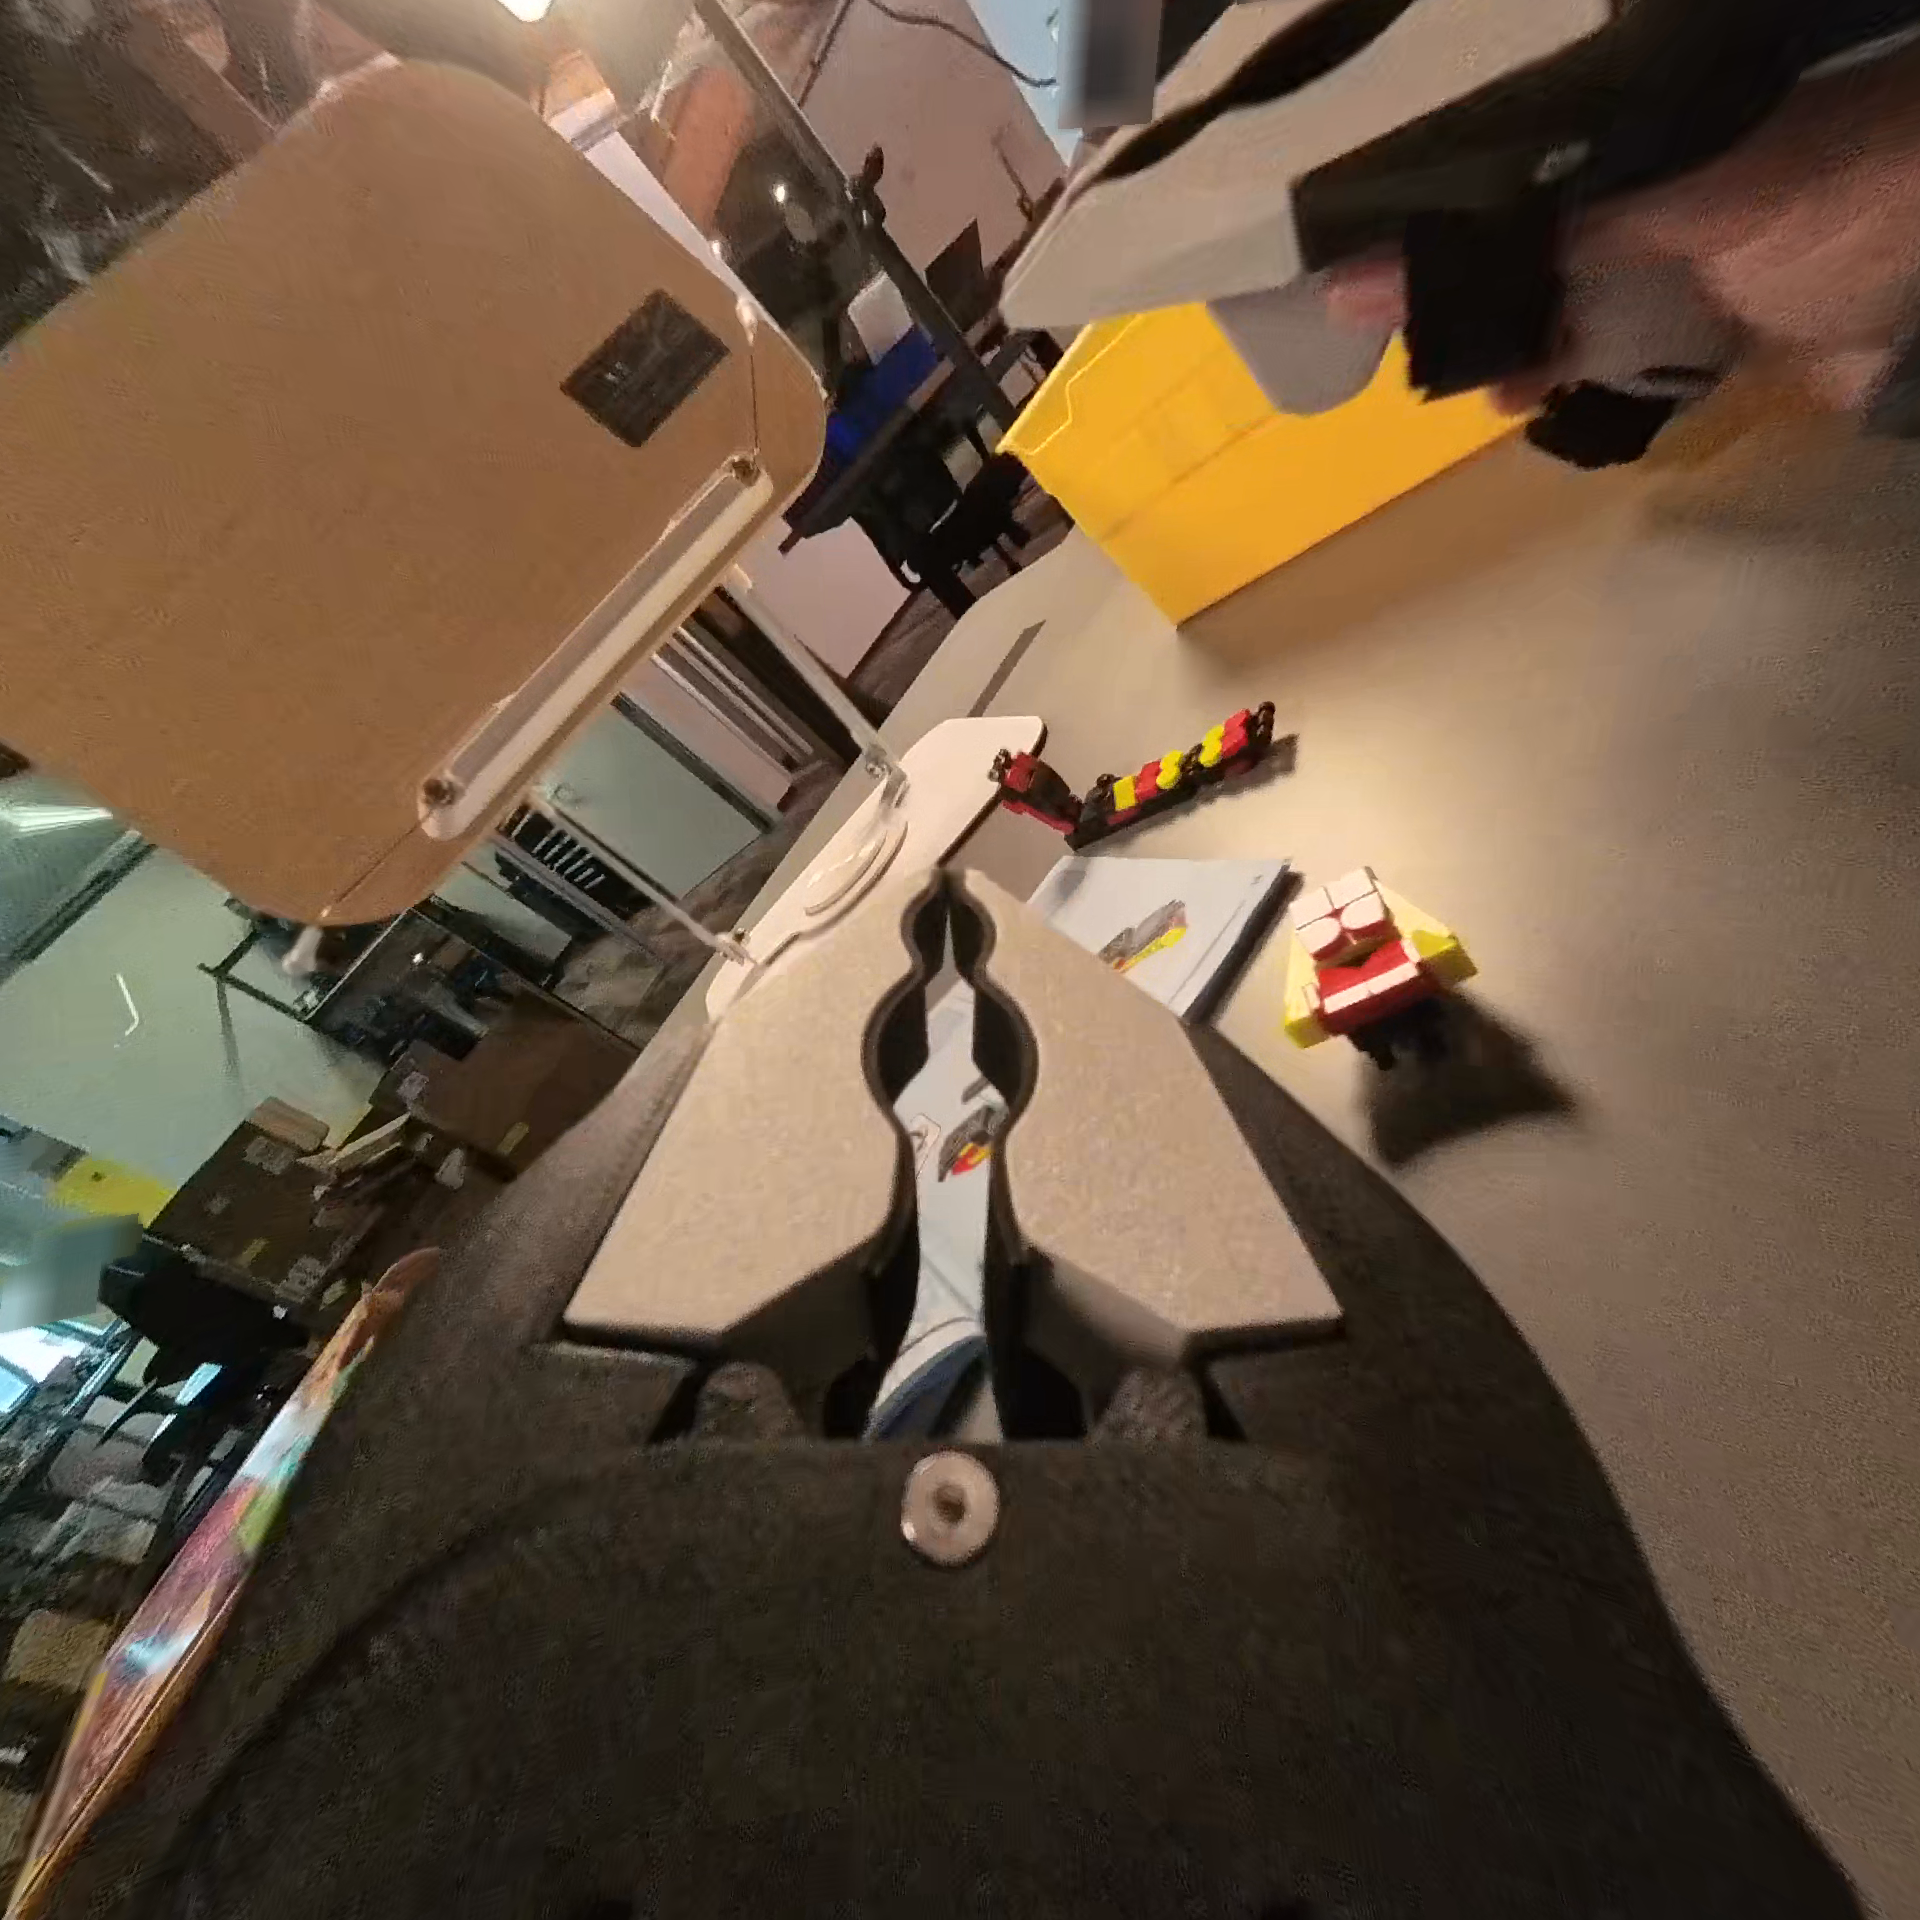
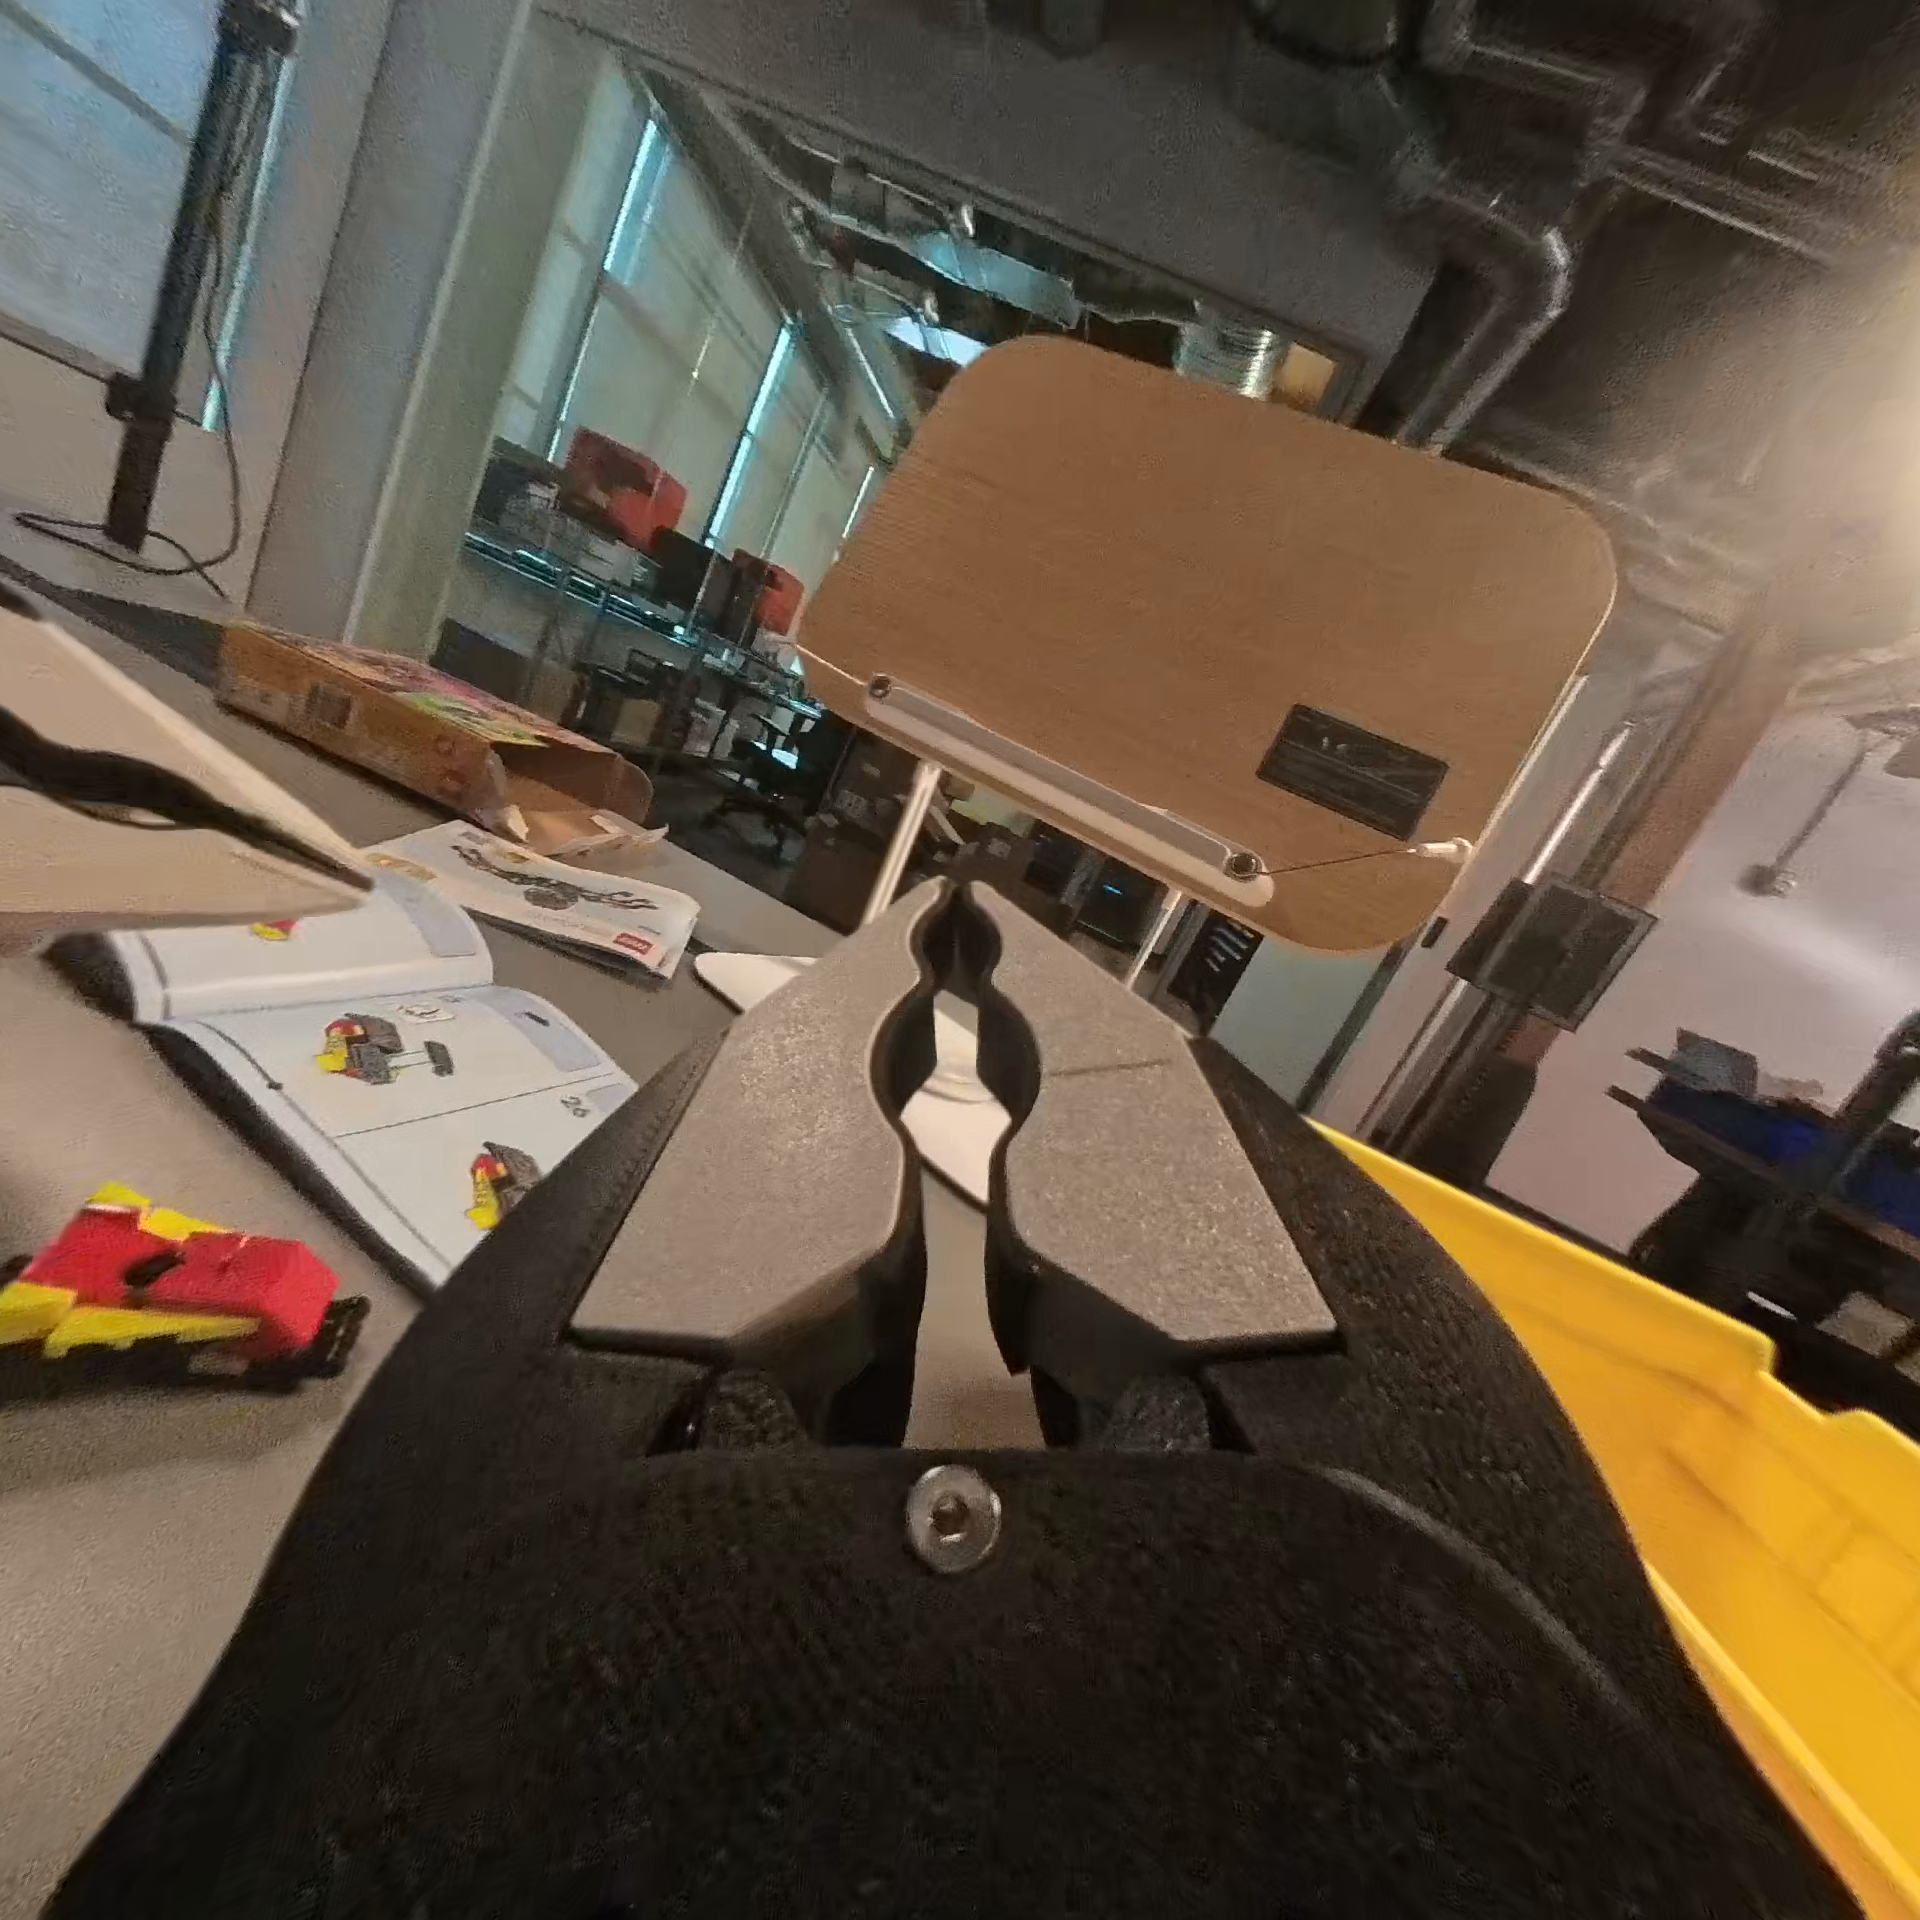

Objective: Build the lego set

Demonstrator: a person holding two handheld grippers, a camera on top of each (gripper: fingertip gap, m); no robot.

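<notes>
Setting: workshop room with glass partitions and shelving lay behind a grey bench (image 1: 1558,790), which carried a tan wooden book stand (image 2: 1195,644) on a white base.
Left hand-held gripper (image 1: 948,883): fingertips pressed together, nothing between them, held above the open pale-blue instruction booklet (image 1: 1174,925).
Right hand-held gripper (image 2: 951,896): tips likewise closed and empty, raised beside the yellow plastic bin (image 2: 1662,1507).
Lego pieces: a red, white and yellow brick body (image 1: 1371,966) sat on the bench just beside the booklet; a long black strip with red and yellow bricks (image 1: 1143,774) lay farther off, apart from it.
Step in hand, as judged: picking up a sub-assembly to join it.
Doing it well: spread the fingers before descending, pinch the body across its flat sides, and steady the strip with the other hand-held gripper so studs align before pressing.
</notes>
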